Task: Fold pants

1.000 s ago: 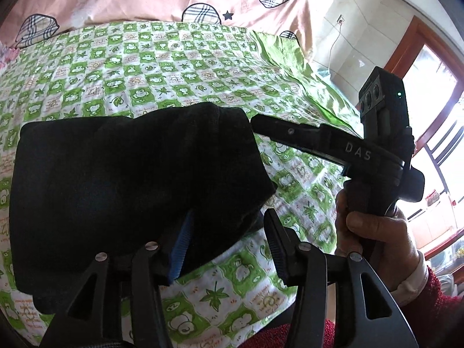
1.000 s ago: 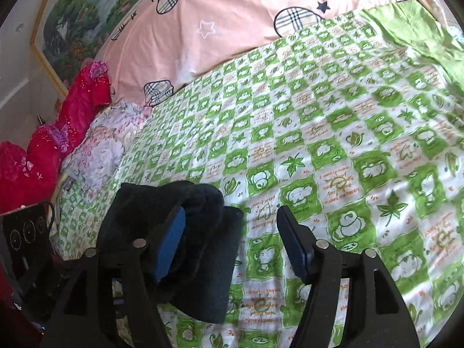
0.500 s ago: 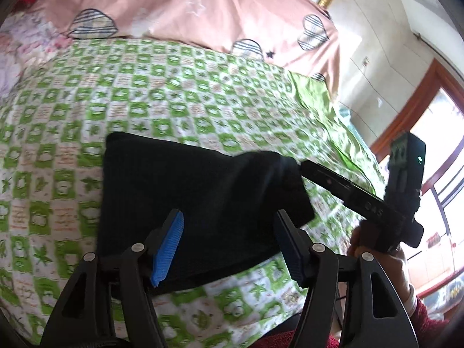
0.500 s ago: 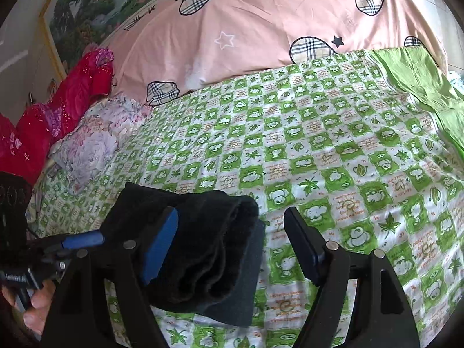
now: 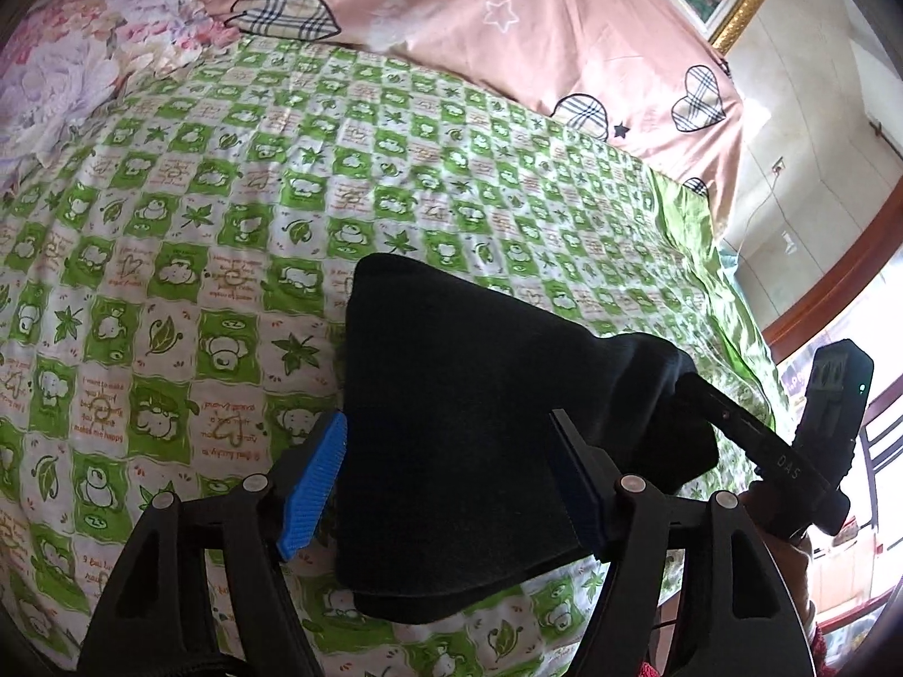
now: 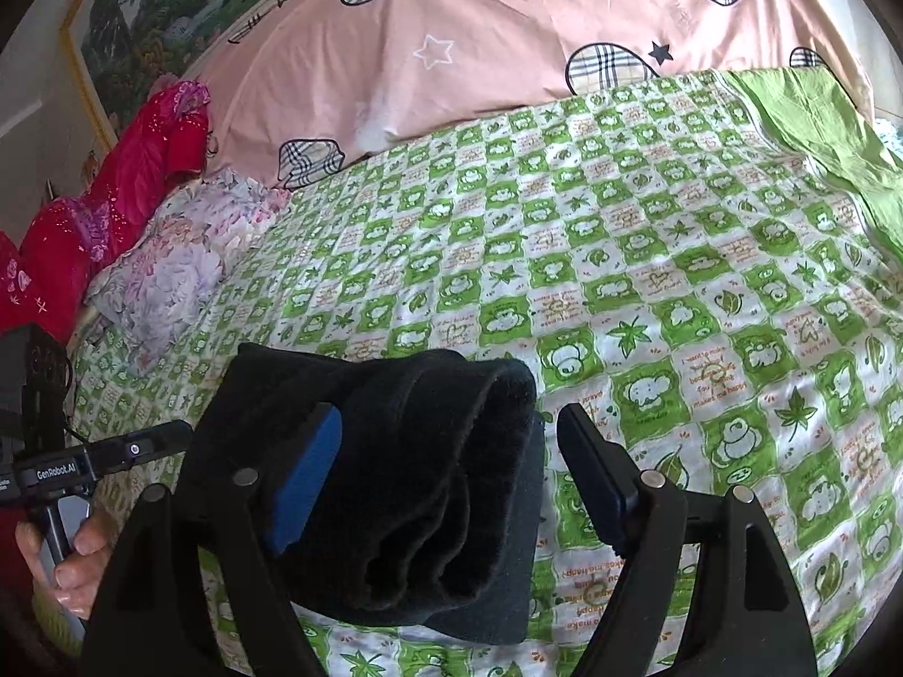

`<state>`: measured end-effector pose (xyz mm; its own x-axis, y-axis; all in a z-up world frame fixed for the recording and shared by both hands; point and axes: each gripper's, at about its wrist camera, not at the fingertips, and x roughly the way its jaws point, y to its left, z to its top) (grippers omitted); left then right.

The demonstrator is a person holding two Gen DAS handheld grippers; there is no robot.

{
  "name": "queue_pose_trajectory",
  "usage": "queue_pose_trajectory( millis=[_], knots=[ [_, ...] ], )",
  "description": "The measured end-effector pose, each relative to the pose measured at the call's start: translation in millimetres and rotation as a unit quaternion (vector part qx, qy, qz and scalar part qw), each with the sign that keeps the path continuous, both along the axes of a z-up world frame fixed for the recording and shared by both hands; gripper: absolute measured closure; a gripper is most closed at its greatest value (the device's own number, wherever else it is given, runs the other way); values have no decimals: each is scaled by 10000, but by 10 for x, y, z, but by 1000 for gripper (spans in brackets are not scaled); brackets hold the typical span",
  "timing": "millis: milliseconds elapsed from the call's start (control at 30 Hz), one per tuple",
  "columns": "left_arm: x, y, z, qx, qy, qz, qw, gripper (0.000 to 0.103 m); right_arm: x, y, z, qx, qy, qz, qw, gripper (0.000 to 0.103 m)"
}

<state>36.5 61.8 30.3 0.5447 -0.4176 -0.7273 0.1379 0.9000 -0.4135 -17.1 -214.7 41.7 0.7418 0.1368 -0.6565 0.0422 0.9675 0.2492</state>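
The folded black pants lie on the green checked bed sheet near its front edge. My left gripper straddles their near edge; its jaws are opening and the blue pads stand off the cloth. In the right wrist view the pants show as a thick stack of layers. My right gripper is at that end with its jaws opening: the left pad lies against the bundle's side and the right pad is clear of it. Each view also shows the other gripper: right, left.
A pink duvet with plaid hearts covers the far end of the bed. A floral pillow and red clothes lie at the far left. A hand holds the left gripper's handle. A wall and window frame stand on the right.
Both grippers' jaws have widened and let go of the pants. The left gripper has swung sideways along the near edge and rolled. The right gripper has drawn back a little.
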Motion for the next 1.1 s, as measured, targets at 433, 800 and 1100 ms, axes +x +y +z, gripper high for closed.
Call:
queue_pose_trajectory(
  millis=[433, 800, 1100],
  knots=[
    [186, -57, -237, -42, 388, 54, 9992, 27, -126, -216, -269, 197, 88, -90, 9997, 20],
    [221, -17, -339, -193, 630, 163, 9977, 24, -179, -307, -278, 322, 19, -30, 9995, 20],
    [233, -50, -384, -158, 671, 148, 9975, 23, -99, -261, -459, 1038, 237, 312, 9938, 29]
  ],
)
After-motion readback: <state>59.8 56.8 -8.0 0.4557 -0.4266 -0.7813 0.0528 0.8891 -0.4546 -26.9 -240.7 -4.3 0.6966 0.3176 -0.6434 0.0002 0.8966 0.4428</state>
